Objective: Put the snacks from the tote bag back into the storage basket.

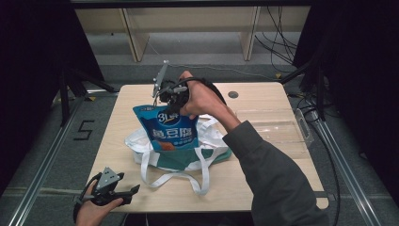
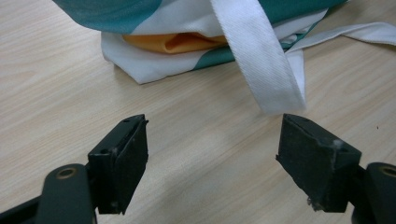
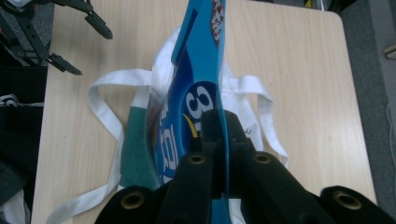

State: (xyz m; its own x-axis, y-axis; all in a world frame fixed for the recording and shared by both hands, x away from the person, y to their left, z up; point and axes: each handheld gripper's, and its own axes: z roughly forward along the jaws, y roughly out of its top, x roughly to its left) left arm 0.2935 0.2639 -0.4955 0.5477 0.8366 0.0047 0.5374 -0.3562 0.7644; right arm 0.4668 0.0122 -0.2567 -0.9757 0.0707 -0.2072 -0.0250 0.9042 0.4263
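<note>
Now my right gripper [image 1: 170, 101] pinches the top of the blue bag [image 1: 167, 129] tight and holds it up over the tote [image 1: 188, 157] on the table [image 1: 263, 101]. My left gripper [image 1: 123, 194] is wide open and holds nothing, near the table's front edge, apart from the tote.

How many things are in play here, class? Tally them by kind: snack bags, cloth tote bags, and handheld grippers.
Snack bags: 1, the blue snack bag clamped by the right gripper
Cloth tote bags: 1, the green and white tote bag
Handheld grippers: 2, counting the open left gripper
Total: 4
</note>
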